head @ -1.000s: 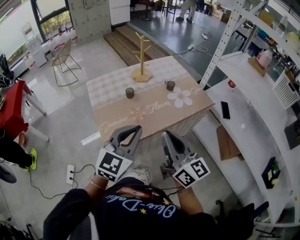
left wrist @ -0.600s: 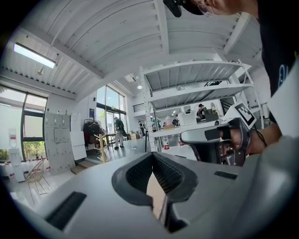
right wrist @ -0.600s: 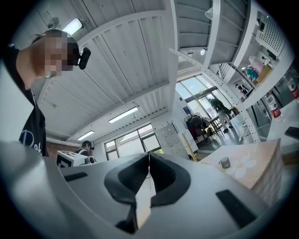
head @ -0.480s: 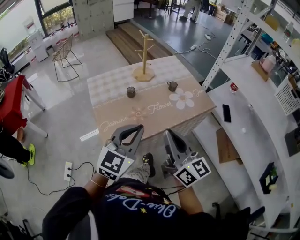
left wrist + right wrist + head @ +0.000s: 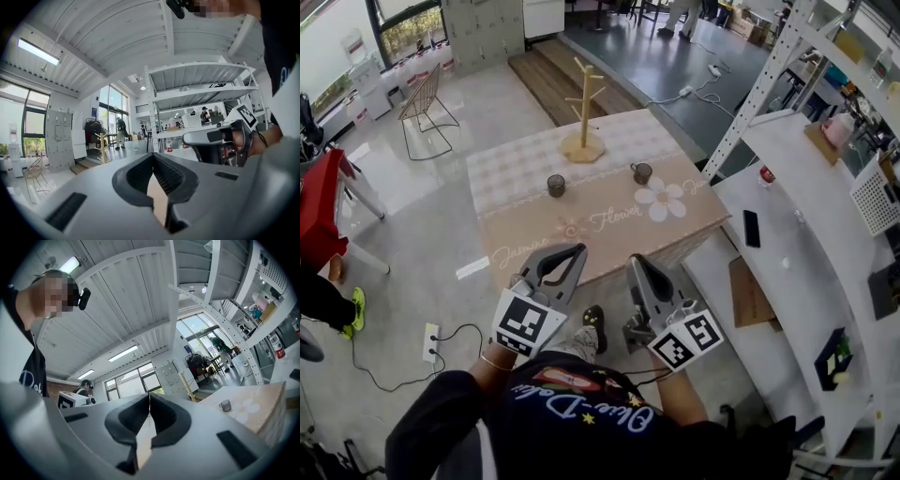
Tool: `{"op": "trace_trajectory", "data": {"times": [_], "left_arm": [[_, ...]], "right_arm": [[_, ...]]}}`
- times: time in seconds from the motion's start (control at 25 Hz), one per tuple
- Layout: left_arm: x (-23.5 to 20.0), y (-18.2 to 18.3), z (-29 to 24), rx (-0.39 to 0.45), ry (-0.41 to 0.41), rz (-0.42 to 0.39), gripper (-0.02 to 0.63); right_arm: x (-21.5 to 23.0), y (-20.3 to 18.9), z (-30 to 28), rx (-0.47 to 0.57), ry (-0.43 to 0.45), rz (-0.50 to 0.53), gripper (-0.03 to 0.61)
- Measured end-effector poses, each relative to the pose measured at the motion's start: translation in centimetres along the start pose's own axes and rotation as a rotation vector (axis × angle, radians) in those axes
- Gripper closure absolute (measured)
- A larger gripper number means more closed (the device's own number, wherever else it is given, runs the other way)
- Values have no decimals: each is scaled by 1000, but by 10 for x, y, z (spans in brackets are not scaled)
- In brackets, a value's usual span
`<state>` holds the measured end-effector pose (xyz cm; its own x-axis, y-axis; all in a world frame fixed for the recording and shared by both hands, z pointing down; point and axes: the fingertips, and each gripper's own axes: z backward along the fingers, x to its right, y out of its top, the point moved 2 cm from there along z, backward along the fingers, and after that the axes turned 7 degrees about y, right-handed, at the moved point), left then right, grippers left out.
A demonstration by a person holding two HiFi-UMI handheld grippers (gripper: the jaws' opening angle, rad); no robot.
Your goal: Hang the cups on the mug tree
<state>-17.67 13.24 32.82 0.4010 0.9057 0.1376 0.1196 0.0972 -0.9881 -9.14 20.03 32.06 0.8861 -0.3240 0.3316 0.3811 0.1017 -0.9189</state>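
Note:
A wooden mug tree point(image 5: 583, 112) stands at the far side of a table with a beige flowered cloth point(image 5: 609, 225). Two small dark cups sit on the cloth, one left of centre point(image 5: 556, 185) and one to the right point(image 5: 642, 172); both are apart from the tree. My left gripper point(image 5: 570, 250) and right gripper point(image 5: 635, 262) are held side by side short of the table's near edge, both shut and empty. The left gripper view shows the jaws meeting point(image 5: 152, 155), with the tree point(image 5: 101, 146) far off. In the right gripper view the jaws are together point(image 5: 149, 394), with a cup point(image 5: 225, 405) on the table beyond.
A white shelving rack point(image 5: 806, 216) runs along the right, with a phone point(image 5: 752, 228) on its shelf and cardboard point(image 5: 752, 291) beneath. A red table point(image 5: 319, 206) stands at the left, a wire chair point(image 5: 422, 103) is further back, and a power strip with cable point(image 5: 429, 342) lies on the floor.
The person has stepped a little toward the table, carrying both shut grippers along. A shoe now shows between the grippers. The cups and tree have not moved.

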Motion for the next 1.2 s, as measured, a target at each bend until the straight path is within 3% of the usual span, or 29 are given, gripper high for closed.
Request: {"op": "trace_trajectory", "data": {"times": [0.6,1.2], "left_arm": [[-1,-3,-35,-5,-4,9,606],[6,3,-101,-6,-84,24,606]], "right_arm": [[35,8,-6,1,2,2,568],[90,28,4,-3,-96,29,569]]}}
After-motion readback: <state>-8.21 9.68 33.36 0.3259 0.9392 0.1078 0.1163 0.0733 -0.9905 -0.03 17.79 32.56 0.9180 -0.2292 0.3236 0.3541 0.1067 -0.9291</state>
